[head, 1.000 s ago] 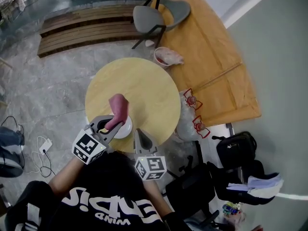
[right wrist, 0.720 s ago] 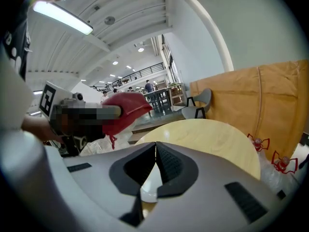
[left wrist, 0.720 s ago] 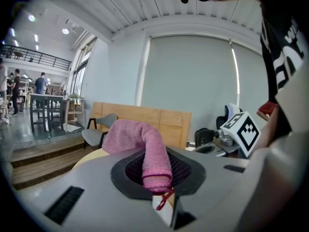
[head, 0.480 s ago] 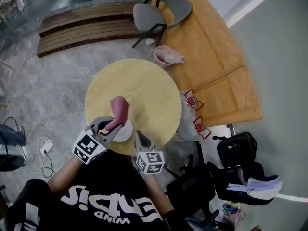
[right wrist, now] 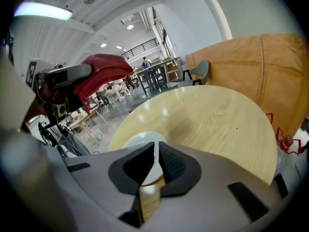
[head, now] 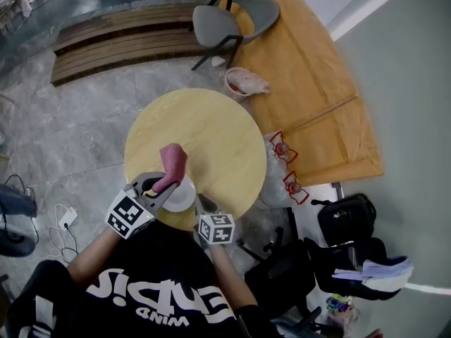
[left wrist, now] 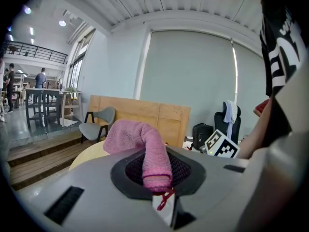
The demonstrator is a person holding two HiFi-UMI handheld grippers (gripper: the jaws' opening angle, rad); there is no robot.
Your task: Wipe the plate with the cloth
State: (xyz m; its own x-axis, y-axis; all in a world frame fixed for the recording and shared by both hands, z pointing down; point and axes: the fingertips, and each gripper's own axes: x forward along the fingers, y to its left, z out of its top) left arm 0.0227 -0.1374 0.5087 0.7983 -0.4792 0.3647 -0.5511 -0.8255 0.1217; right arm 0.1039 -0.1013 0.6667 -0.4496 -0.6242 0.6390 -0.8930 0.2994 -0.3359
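- Plate (head: 182, 196): white, at the near edge of the round table (head: 218, 136), on the person's side. Its left part is hidden under the left gripper and the cloth; only the right and near rim show in the head view.
- Cloth (head: 173, 162): pink, clamped at one end, the free end standing up and folding over above the plate. Whether it touches the plate cannot be told.
- Left gripper (head: 163, 186): jaws closed on the cloth, which bulges out between the pads in the left gripper view. Its tips are covered by the cloth.
- Right gripper (head: 201, 199): at the table's near edge, just beside the plate's right rim. Jaws drawn almost together, a thin slit left, nothing clamped; the plate shows beyond the tips. Contact with the rim cannot be made out.
- Open room: the far half and right side of the table are bare light wood, out to the rim.
- Surroundings: grey stone floor (head: 84, 125); grey chair (head: 229, 16) beyond the table's far edge; slatted wooden bench (head: 120, 44); large wooden panel (head: 310, 83) at right; black bags (head: 345, 217) on the floor, partly cut by shadow.
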